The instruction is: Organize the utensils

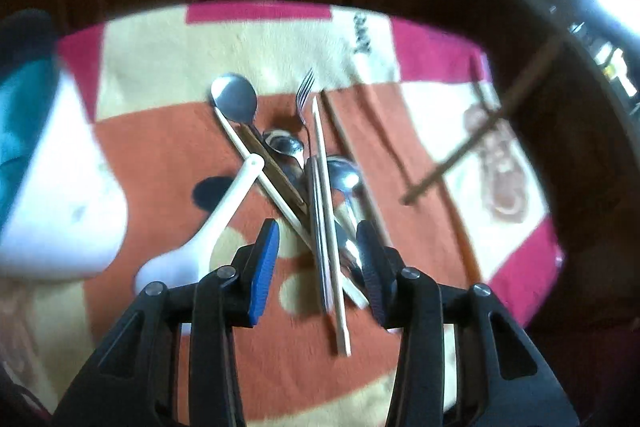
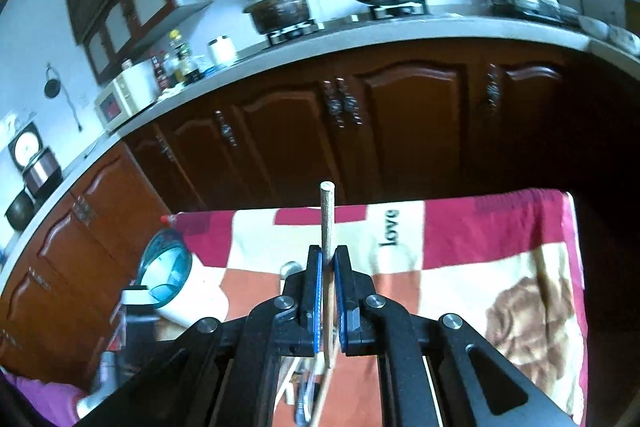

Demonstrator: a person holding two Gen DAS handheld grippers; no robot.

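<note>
The left tool [image 1: 318,259] hangs unclenched over the heap of utensils [image 1: 304,163] on the blanket-covered table [image 1: 160,147], gripping nothing. The right tool [image 2: 329,259] is clamped on one chopstick [image 2: 327,215], held above the table.

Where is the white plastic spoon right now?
In the left wrist view, the white plastic spoon lies on the checkered cloth, left of the crossed utensil pile, just right of the white container and ahead of the open left tool.
</note>
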